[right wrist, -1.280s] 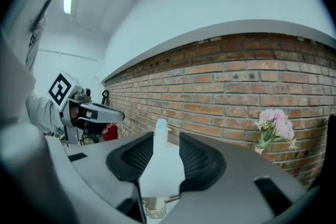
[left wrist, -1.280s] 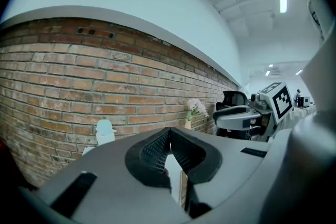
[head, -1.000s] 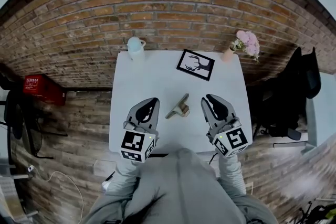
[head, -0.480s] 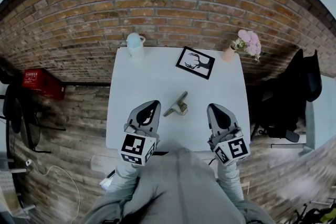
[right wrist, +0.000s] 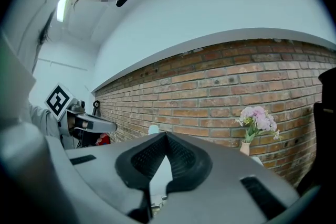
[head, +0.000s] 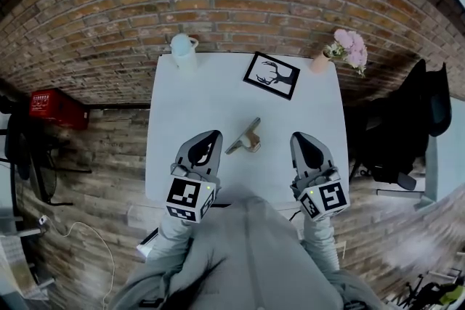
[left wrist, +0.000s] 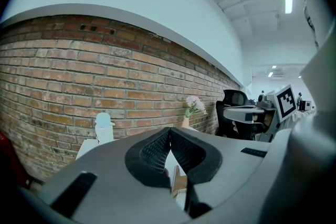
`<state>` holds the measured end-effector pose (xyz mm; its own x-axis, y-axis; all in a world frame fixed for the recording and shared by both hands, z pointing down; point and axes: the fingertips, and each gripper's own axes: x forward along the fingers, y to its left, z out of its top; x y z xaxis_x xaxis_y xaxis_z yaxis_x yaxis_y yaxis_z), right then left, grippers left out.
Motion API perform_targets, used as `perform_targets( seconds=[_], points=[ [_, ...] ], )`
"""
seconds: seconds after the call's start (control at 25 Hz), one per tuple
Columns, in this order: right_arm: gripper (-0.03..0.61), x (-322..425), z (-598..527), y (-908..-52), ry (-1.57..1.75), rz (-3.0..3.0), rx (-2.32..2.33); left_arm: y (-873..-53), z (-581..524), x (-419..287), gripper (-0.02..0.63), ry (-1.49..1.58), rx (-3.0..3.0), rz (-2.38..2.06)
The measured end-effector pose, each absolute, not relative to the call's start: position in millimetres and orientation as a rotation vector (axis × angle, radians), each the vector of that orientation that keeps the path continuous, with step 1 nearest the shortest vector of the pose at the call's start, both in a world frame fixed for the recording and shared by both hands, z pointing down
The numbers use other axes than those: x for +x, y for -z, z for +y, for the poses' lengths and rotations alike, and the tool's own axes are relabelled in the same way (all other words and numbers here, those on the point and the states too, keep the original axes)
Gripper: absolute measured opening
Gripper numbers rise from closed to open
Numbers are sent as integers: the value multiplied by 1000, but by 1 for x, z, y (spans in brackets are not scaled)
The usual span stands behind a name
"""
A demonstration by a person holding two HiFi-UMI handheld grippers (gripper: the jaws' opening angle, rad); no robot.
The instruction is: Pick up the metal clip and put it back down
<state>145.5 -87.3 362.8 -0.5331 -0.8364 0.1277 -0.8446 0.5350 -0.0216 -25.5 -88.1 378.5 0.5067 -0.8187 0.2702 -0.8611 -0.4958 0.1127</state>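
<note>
The metal clip lies on the white table, near the middle, between the two grippers and a little ahead of them. My left gripper rests to the clip's left with its jaws shut and nothing in them; in the left gripper view a bit of the clip shows under its tips. My right gripper sits to the clip's right, jaws shut and empty; in the right gripper view the tips meet with nothing between them.
At the table's far edge stand a pale bottle, a framed deer picture and a small vase of pink flowers. A brick wall runs behind. A red crate sits on the floor at left, a black chair at right.
My right gripper has drawn back toward me and to the right, away from the clip. The left gripper has barely moved. The clip lies in the same spot.
</note>
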Motion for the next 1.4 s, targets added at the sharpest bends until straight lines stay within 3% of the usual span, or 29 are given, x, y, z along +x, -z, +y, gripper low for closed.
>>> perform_targets(
  seconds=[1.4],
  points=[
    [23, 127, -102, -370, -164, -2660, 1424, -393, -103, -44, 28, -285, 2475, -1445]
  ],
)
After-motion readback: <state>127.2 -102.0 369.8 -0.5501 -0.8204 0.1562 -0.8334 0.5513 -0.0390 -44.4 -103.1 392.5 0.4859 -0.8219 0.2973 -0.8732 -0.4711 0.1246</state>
